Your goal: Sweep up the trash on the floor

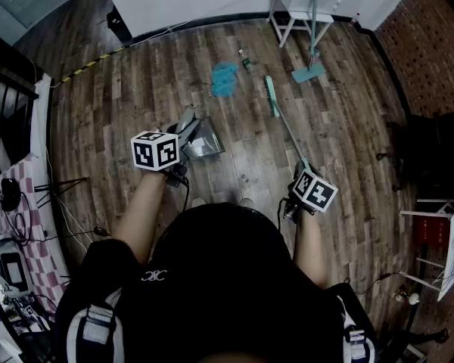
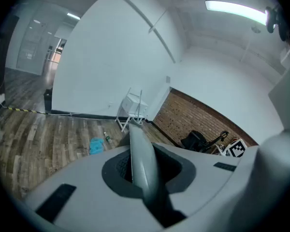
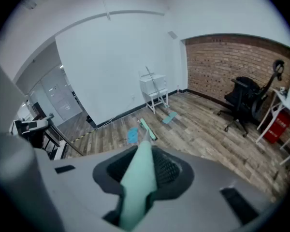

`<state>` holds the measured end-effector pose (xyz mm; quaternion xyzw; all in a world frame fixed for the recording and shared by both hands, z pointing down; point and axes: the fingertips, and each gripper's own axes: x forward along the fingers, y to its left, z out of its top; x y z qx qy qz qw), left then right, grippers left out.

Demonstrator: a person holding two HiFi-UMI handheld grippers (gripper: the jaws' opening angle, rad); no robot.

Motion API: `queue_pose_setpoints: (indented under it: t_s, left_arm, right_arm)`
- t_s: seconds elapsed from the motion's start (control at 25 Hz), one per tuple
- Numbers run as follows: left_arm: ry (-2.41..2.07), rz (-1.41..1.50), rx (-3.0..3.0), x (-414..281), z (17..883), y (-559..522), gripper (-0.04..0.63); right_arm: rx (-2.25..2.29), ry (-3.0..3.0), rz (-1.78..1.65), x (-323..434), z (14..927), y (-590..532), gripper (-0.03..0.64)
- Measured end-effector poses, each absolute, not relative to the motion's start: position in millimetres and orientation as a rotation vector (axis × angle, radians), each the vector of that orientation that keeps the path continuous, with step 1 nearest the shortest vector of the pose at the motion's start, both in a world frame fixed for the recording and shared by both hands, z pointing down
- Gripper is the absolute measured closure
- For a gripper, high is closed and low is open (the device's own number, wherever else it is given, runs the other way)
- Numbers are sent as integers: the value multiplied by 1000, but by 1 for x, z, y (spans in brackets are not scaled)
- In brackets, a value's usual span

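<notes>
Currently my right gripper (image 3: 137,180) is clamped on the mint-green broom (image 1: 272,97) by its handle, the brush head down on the floor (image 1: 136,89) just beside the crumpled blue trash (image 1: 225,79). My left gripper (image 2: 142,170) is closed on the grey dustpan (image 1: 203,140) handle. Only the head view shows the pan itself, short of the trash.

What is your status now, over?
Left gripper shut on grey dustpan handle. Right gripper shut on teal long-handled broom. Blue crumpled trash and small green bottle unswept beside broom head. Nothing in the way.

The hand-held gripper (image 3: 144,172) clamps a mint-green broom handle (image 3: 135,197).
</notes>
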<state>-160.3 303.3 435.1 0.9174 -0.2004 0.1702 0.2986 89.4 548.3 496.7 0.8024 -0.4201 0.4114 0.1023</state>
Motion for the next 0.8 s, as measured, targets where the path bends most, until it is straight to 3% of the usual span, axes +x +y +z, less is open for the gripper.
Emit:
queue_pose_setpoints:
  t_s: [0.8]
  left_arm:
    - [-724, 441, 2400, -116, 428, 323, 554]
  right_arm:
    - [2268, -1388, 1214, 159, 506, 581, 515]
